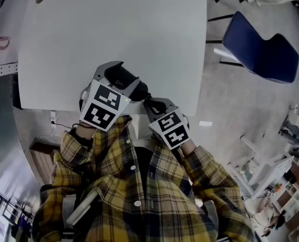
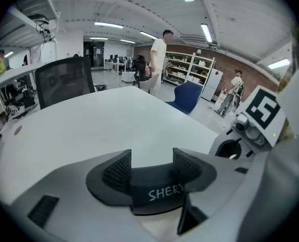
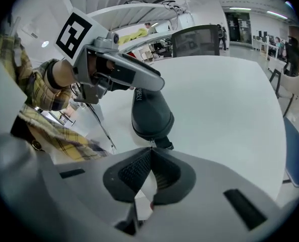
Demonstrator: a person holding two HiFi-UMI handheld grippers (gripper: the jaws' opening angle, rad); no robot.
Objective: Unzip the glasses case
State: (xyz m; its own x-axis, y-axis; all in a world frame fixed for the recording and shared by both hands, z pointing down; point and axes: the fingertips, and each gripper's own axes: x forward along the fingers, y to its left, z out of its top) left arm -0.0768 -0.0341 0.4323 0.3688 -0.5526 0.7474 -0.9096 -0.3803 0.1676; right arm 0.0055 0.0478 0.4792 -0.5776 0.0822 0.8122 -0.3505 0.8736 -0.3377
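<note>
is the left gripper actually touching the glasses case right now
Touching. The left gripper view shows the black glasses case wedged between the jaws of the left gripper, with both ribbed faces pressed against its sides.

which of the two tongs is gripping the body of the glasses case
The left tongs: their pads clamp the sides of the dark glasses case. The right tongs pinch only the thin zip pull at its end.

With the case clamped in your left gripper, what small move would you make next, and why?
Probably draw the right gripper along the closed glasses case: its jaws look shut on the zipper pull, and the left gripper clamps the case.
</note>
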